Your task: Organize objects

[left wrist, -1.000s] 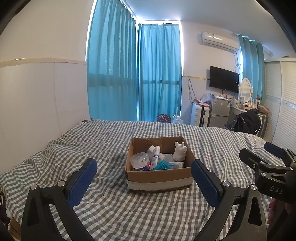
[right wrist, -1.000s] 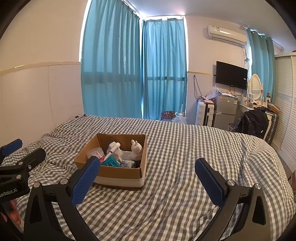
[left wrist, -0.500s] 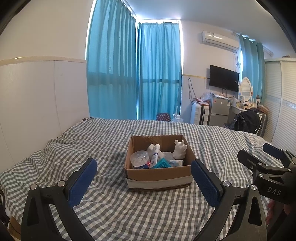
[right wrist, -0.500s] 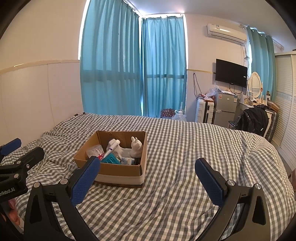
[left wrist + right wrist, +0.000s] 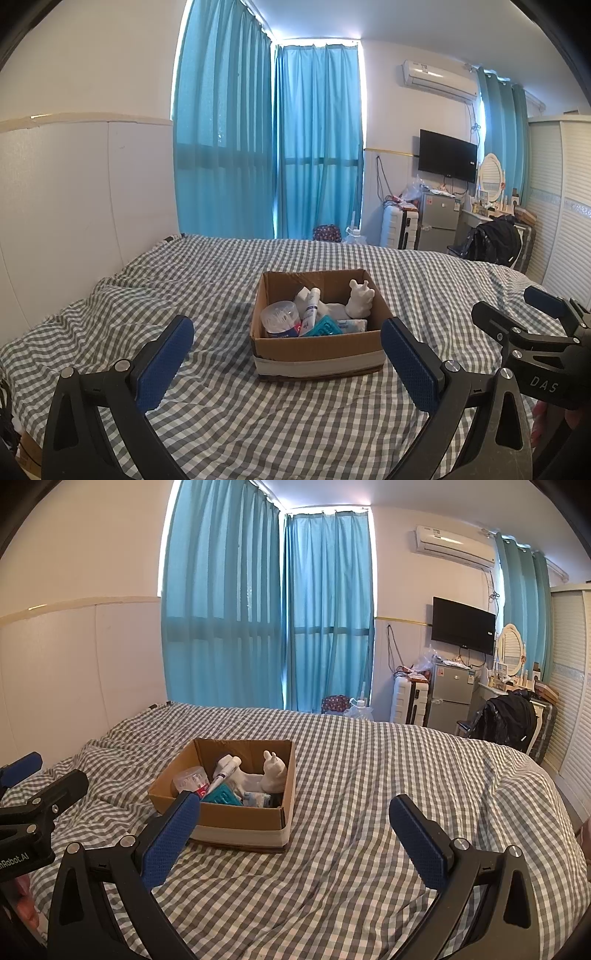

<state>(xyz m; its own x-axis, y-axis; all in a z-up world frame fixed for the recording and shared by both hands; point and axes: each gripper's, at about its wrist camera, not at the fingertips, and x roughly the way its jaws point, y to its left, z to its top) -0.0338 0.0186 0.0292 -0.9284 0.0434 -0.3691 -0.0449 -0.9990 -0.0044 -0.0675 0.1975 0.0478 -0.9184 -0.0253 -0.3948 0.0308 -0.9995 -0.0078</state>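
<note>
An open cardboard box (image 5: 317, 354) (image 5: 236, 821) stands on the checked bedspread (image 5: 221, 406). Inside are a white animal figurine (image 5: 360, 304) (image 5: 273, 771), a white tube (image 5: 311, 306) (image 5: 225, 770), a clear round tub (image 5: 279, 320) (image 5: 190, 780), a teal packet (image 5: 325, 326) (image 5: 223, 796) and a small wipes pack (image 5: 352, 325). My left gripper (image 5: 288, 363) is open and empty, just short of the box. My right gripper (image 5: 295, 838) is open and empty, to the right of the box; it also shows in the left wrist view (image 5: 524, 325).
A white padded headboard wall (image 5: 74, 206) runs along the left of the bed. Blue curtains (image 5: 269, 147) hang behind. At the far right stand a small fridge (image 5: 437, 223), a white suitcase (image 5: 395, 229), a black bag (image 5: 495, 247) and a louvred wardrobe (image 5: 561, 206).
Both views have tilted slightly upward, so the box sits lower in each frame. Both grippers stay open. Nothing in the box has moved.
</note>
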